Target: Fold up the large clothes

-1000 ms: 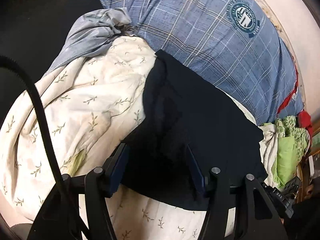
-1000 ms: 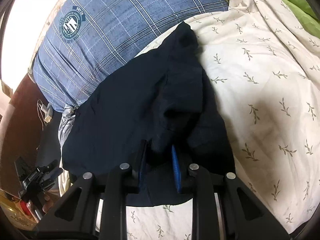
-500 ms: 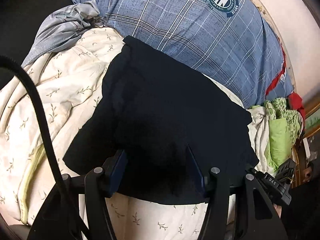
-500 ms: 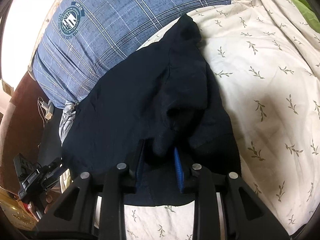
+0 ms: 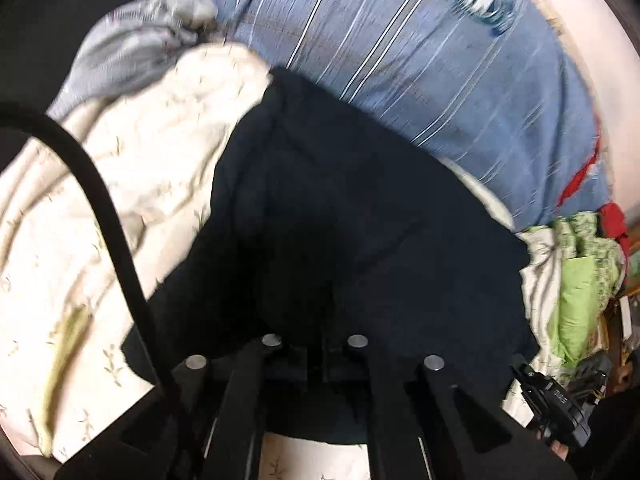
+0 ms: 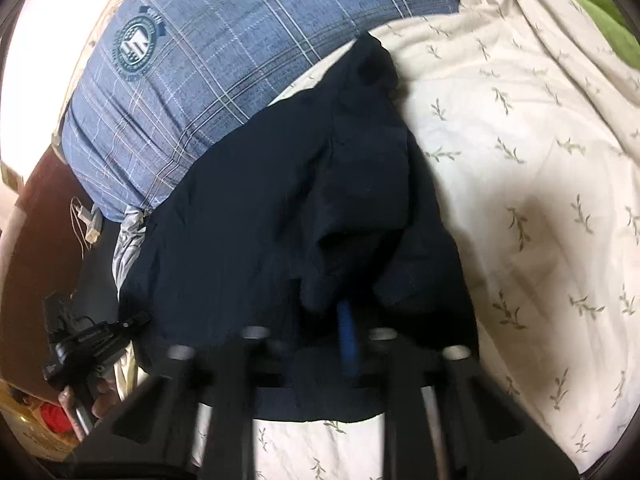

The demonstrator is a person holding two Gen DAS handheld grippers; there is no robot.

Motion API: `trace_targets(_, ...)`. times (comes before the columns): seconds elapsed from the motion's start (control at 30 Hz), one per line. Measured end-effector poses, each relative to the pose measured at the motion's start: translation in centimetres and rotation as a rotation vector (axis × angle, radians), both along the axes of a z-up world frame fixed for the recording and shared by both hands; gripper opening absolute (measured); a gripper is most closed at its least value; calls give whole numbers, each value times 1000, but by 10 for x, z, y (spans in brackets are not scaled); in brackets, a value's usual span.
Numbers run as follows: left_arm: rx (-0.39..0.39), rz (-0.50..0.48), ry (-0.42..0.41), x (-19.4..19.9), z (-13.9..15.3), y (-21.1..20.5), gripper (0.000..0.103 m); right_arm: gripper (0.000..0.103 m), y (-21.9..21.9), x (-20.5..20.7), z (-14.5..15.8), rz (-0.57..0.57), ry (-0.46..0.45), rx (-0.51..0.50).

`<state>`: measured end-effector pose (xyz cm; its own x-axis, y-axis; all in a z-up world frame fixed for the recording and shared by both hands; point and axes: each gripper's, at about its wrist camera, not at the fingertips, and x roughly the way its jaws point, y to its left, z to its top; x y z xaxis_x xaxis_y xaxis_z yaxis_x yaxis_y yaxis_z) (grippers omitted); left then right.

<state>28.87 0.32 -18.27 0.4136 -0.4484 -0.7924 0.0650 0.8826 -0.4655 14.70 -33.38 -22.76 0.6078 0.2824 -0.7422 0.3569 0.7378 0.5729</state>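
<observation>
Dark navy garment [image 5: 360, 216] lies on the bed, spread over the cream leaf-print duvet [image 5: 132, 184], its far edge up against the blue plaid pillow [image 5: 420, 60]. My left hand-held gripper [image 5: 314, 350] has just clamped down on the near hem; jaws look fully together w/ cloth pinched between, tho the view is blurry and the fabric is dark, so I read that as a grip rather than see the pads clearly. My right hand-held gripper [image 6: 320, 332] has also been closing, and a bunched fold of the same garment sits between its jaws, blue pad [image 6: 347, 340] pressed to it.

Key relation: both grippers hold the near edge; the garment runs straight away from me toward the pillow, long axis front-to-back. Left is on the flat hem, right is on the rumpled side w/ the sleeve-like lump. Next move, I reckon: lift the near edge and carry it fwd over the far edge. Risk: the bunched right side drags and folds crooked
</observation>
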Motion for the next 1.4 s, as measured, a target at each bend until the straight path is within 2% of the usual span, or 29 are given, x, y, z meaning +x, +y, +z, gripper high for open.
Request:
trace_targets(0.07,-4,-17,-50,-6,15,5,0,5,-2,-5,6,-3,-27,4)
trace_targets(0.17,-18,-32,-72,-14,25,19,0,3,-4,-12,18,-4,-77,-10)
trace_targets(0.23,16,-20,-81,-19,24,27,0,3,-3,-18,26,1,-107,-17)
trace_targets(0.27,36,-21,-66,-18,17,26,0,3,-1,-20,27,6,-102,-29)
trace_targets(0.33,86,-26,38,-10,-11,21,0,2,6,-16,14,21,-19,-69)
trace_targets(0.4,119,-21,83,-9,-24,19,0,2,12,-9,2,26,53,-99)
trace_targets(0.47,83,-13,41,-15,-12,25,0,3,14,-11,13,30,14,-118)
trace_targets(0.53,93,-4,6,-19,-4,29,0,3,14,-16,22,19,-5,-138)
trace_targets(0.63,111,-6,86,-14,-24,26,0,2,14,-11,3,29,60,-128)
trace_targets(0.7,98,6,59,-17,-17,27,0,3,11,-11,5,23,57,-116)
trace_targets(0.77,151,-7,23,-21,-12,23,0,3,13,-15,14,21,40,-151)
trace_targets(0.87,186,-38,93,-18,-34,15,1,3,15,-10,-6,28,118,-154)
trace_targets(1.0,244,-43,35,-20,-26,6,3,3,12,-7,-9,18,127,-149)
trace_targets(1.1,237,-39,51,-20,-29,6,7,4,11,-8,-14,27,138,-127)
trace_targets(1.2,167,-14,29,-27,-18,16,31,19,12,-14,-6,28,97,-105)
trace_targets(1.23,150,1,8,-31,-14,21,49,31,12,-18,-3,23,78,-101)
trace_targets(1.27,144,26,-24,-36,-7,27,67,54,14,-21,2,16,49,-97)
trace_targets(1.3,149,48,-53,-41,-1,32,72,63,16,-28,8,5,18,-103)
trace_targets(1.33,160,72,-81,-44,5,37,76,69,16,-34,13,-5,-2,-118)
trace_targets(1.4,196,115,-109,-49,11,44,78,69,22,-45,22,-13,-37,-154)
